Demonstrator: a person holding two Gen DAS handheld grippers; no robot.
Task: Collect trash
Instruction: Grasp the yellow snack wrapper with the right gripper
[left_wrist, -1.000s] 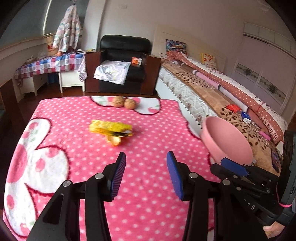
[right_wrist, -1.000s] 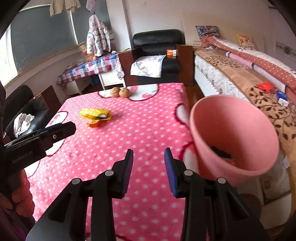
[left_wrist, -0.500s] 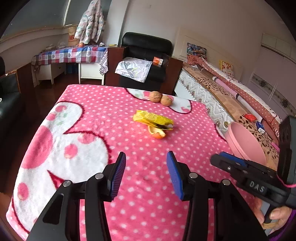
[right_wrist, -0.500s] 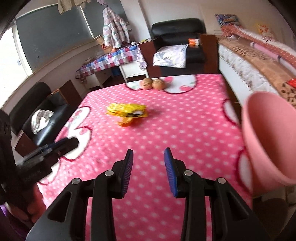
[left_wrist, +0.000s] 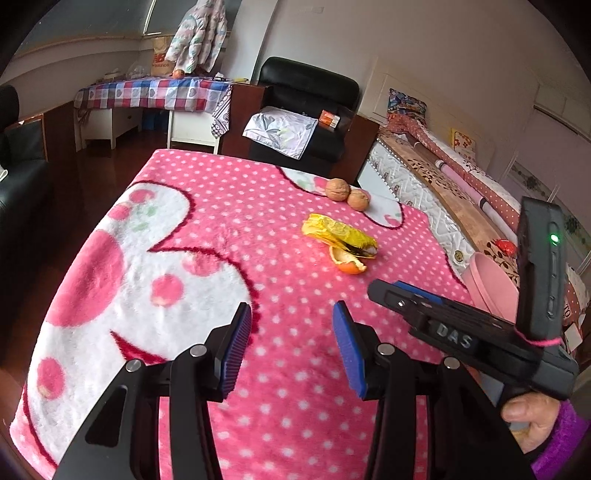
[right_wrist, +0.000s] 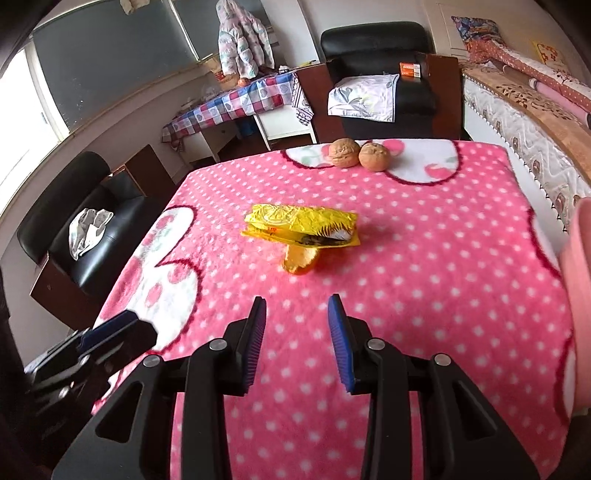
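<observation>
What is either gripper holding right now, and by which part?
Nothing. The left gripper and right gripper both have open, empty jaws above the pink cloth. The yellow wrapper and orange peel lie untouched ahead.

Wrapper (right_wrist: 301, 226) mid-table on a peel (right_wrist: 300, 263), two walnuts (right_wrist: 359, 153) behind it, bin (left_wrist: 493, 285) off the table's right edge

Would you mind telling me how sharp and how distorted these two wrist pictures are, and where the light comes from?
Left wrist view: sharp, strong fisheye bending of the walls, dark corners, soft even light on the yellow wrapper. Right wrist view: daylight from the window at left, slight blur, and the pink bin smeared at the right edge.
</observation>
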